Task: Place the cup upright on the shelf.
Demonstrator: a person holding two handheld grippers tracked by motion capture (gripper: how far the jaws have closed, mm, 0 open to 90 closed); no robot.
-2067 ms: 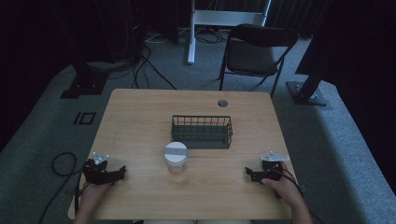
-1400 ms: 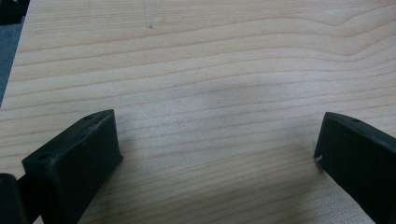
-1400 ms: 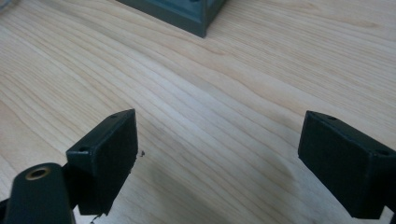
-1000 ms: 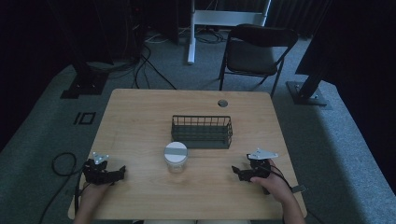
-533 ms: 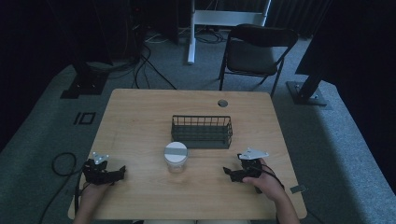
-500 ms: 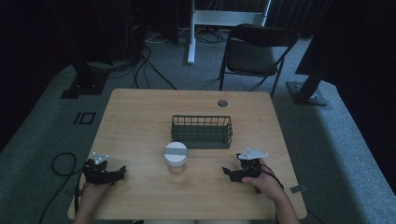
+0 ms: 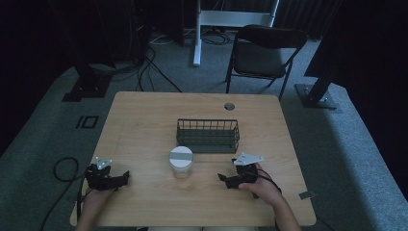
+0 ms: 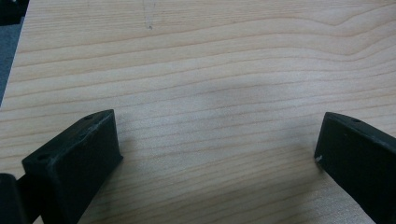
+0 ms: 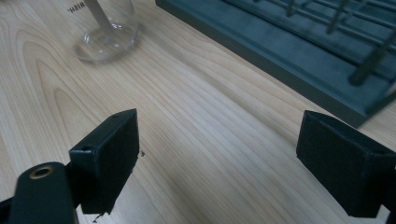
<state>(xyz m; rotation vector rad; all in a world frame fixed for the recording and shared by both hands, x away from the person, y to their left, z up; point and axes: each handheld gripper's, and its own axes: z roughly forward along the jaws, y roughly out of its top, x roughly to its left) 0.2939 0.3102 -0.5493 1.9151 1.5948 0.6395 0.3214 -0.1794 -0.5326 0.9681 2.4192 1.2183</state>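
Fingers of right gripper [image 7: 230, 179] are standing spread wide w/ nothing between them, as we are seeing in the right gripper view, where bare bench [image 9: 196, 116] is lying between the two black pads; fingers of left gripper [image 7: 120, 178] are likewise spread apart over plain wood, pinching nothing. We are taking the jar [image 7: 181, 161] as the object in hand: clear body, white lid w/ a grey strip, upright near bench centre, just in front of the wire basket [image 7: 208, 136] and apart from it. Right gripper is lying near the jar on its right side, fingers aimed toward it; left gripper is resting well apart at the front-left corner.

Handling, as we are judging it: the jar is looking rigid, prob. glass or hard plastic, so smooth-walled and slippery, and breakable if dropped. Contents cannot be told, so weight is uncertain; likely light to moderate. We are recommending a grip across the body below the lid, approx. mid-height, fingers on opposite sides, closing gently, since a high or off-centre pinch could be tipping it.
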